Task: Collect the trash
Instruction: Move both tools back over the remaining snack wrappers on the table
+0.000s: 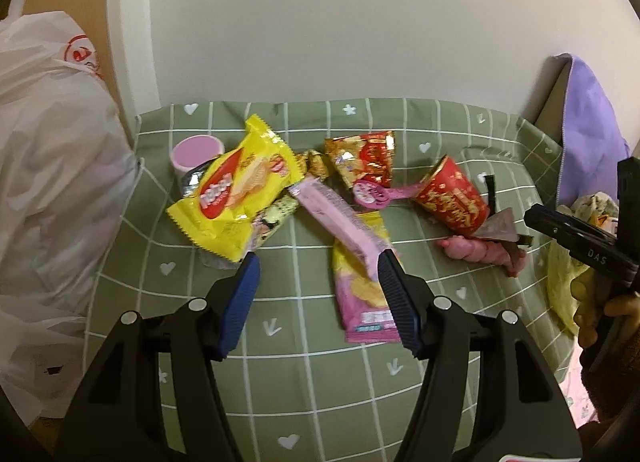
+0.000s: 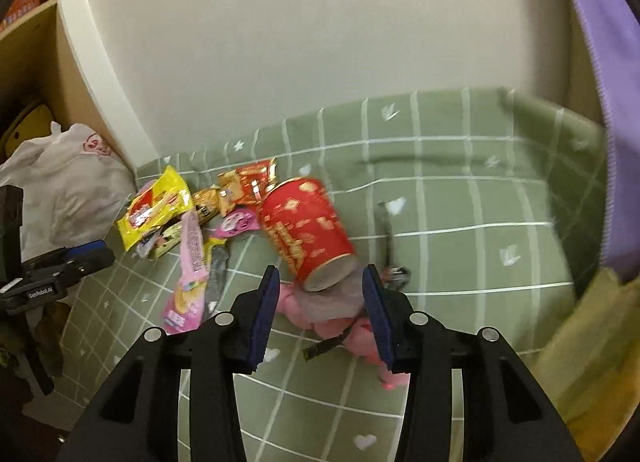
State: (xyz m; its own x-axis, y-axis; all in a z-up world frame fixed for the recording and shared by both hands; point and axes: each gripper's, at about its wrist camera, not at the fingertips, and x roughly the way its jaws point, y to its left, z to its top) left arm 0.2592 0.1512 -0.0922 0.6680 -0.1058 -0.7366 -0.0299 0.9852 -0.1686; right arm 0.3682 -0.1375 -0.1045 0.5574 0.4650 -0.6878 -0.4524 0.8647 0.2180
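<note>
the desk (image 1: 328, 382), under a green checked cloth, carries nearly all the trash in a loose heap toward its far edge by the wall, so the collecting looks barely begun. the white plastic bag (image 1: 48, 165) slumped off the desk's left edge is probably where the trash goes; i can't see inside it.

going down in size: the yellow chip bag (image 1: 236, 197) lies nearest the far left corner, half over a pink-lidded cup (image 1: 196, 151). the red paper cup (image 2: 308, 229) lies on its side toward the middle of the desk, its base toward the right-hand tool. a long pink wrapper (image 1: 340, 217) runs diagonally across a pink-and-yellow snack packet (image 1: 362, 290). a red-and-gold foil packet (image 1: 368, 157) sits near the far edge, with small sweet wrappers (image 1: 316, 163) and a pink tag (image 1: 372, 193) beside it. a crumpled pink thing (image 1: 480, 252) and a greyish scrap (image 1: 498, 225) lie just by the red cup's base.

the left gripper (image 1: 316, 276) hangs over the near side of the heap, fingers (image 1: 244, 294) about half open and pinching nothing, one tip near the chip bag, the other at the pink wrapper's end. the right gripper (image 2: 320, 302) has its fingers (image 2: 264, 302) partly open either side of the greyish scrap and the cup's base; the blur keeps me from telling whether the pads press on anything.
</note>
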